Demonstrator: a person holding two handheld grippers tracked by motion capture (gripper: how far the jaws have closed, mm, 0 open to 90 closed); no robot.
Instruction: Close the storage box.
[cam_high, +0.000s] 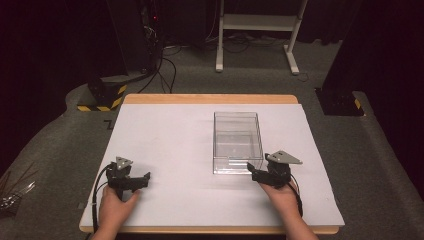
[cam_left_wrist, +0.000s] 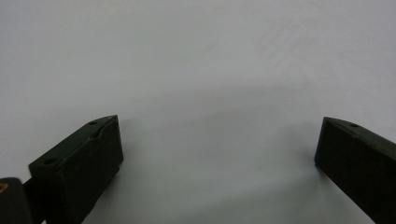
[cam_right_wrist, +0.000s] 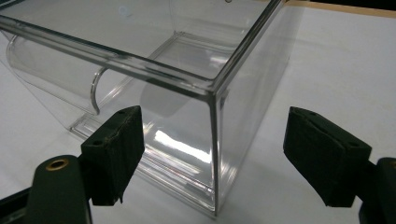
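A clear plastic bin (cam_high: 237, 142) stands open-topped on the white table (cam_high: 165, 140), right of centre; nothing lies inside it. My right gripper (cam_high: 256, 171) is open at the bin's near right corner. In the right gripper view that corner of the bin (cam_right_wrist: 215, 140) stands between the two black jaws of my right gripper (cam_right_wrist: 212, 156), without touching either. My left gripper (cam_high: 142, 180) rests low over the table near the front left, open. In the left gripper view its jaws spread wide over bare white surface, my left gripper (cam_left_wrist: 217, 154) holding nothing.
The wooden table edge (cam_high: 210, 99) runs along the far side. Beyond it on the grey floor are a white desk frame (cam_high: 257, 30), cables (cam_high: 165, 65) and a black stand with yellow-black tape (cam_high: 102, 95). Another dark stand base (cam_high: 340, 102) sits at the right.
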